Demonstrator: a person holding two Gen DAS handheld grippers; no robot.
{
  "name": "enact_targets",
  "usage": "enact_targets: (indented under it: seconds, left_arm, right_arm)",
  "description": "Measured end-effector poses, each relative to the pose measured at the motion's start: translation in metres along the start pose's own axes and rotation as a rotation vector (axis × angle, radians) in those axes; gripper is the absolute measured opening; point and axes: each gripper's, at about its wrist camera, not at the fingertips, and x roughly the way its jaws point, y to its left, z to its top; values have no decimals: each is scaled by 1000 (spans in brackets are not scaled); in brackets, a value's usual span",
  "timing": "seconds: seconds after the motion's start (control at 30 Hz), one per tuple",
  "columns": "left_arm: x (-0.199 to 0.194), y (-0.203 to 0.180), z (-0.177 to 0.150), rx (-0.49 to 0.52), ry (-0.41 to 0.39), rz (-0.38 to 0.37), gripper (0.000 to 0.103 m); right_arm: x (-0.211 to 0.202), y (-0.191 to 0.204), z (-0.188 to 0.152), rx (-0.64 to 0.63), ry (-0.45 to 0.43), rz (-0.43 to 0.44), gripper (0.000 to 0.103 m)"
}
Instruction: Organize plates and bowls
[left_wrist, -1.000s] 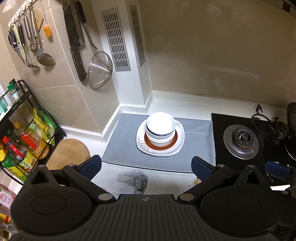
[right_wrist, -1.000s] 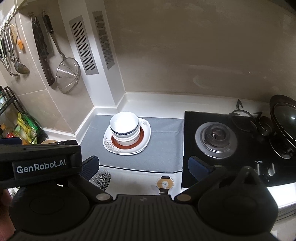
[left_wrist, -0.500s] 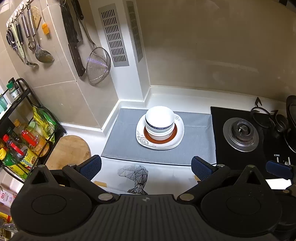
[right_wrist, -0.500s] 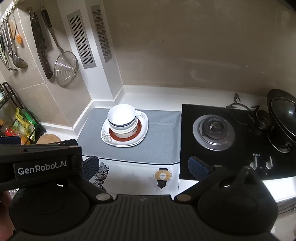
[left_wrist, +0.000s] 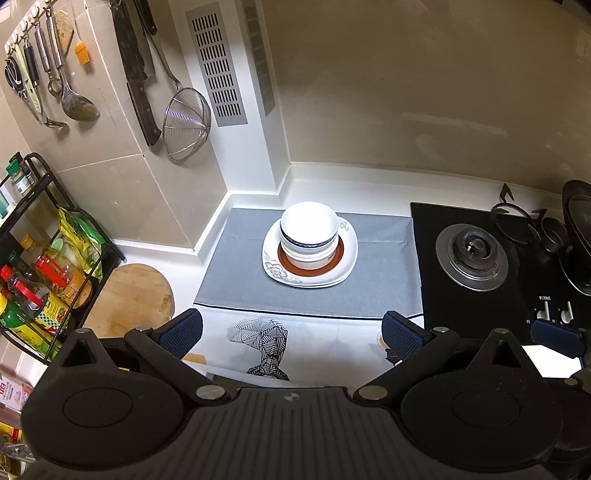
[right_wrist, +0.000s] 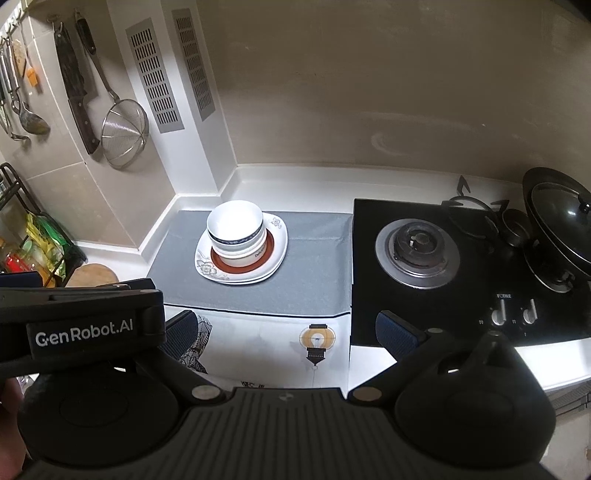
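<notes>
White bowls (left_wrist: 308, 232) (right_wrist: 236, 230) with a blue band are stacked on a brown-rimmed plate, which rests on a square white floral plate (left_wrist: 312, 275) (right_wrist: 275, 242). The whole pile stands on a grey mat (left_wrist: 240, 277) (right_wrist: 314, 266) in the counter's back corner. My left gripper (left_wrist: 291, 330) is open and empty, held well short of the pile above the counter's front. The right gripper (right_wrist: 284, 328) is open too, nothing between its fingers, also back from the pile. The left gripper's body (right_wrist: 81, 325) shows at the left of the right wrist view.
A black gas hob (left_wrist: 476, 254) (right_wrist: 417, 247) lies right of the mat, with a lidded wok (right_wrist: 561, 229) at its far right. Knives, a strainer (left_wrist: 186, 123) and ladles hang on the left wall. A bottle rack (left_wrist: 33, 258) and a round wooden board (left_wrist: 133, 299) stand at left.
Both grippers have drawn back and up from the stacked dishes, which now look smaller and farther. The jaws stayed open and the pile has not moved.
</notes>
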Motion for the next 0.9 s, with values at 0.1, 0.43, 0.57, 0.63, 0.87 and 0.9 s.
enact_targets:
  seconds: [0.1, 0.43, 0.57, 0.63, 0.87, 0.9]
  left_arm:
    - [-2, -2, -1, 8, 0, 2, 103]
    - [-5, -4, -3, 16, -12, 14, 103]
    - [-7, -2, -4, 14, -13, 4, 103]
    - [-9, -1, -4, 10, -18, 2, 103]
    - [-6, 5, -5, 2, -3, 11, 103]
    - [-6, 5, -5, 1, -3, 10, 103]
  right_arm:
    - [-1, -2, -1, 6, 4, 4, 102]
    - [-4, -1, -3, 10, -2, 1, 102]
    - [-5, 0, -3, 8, -3, 1, 102]
    - [-7, 2, -4, 6, -10, 1, 102]
    - [-8, 9, -6, 2, -4, 7, 102]
    - [-9, 10, -6, 2, -6, 11, 102]
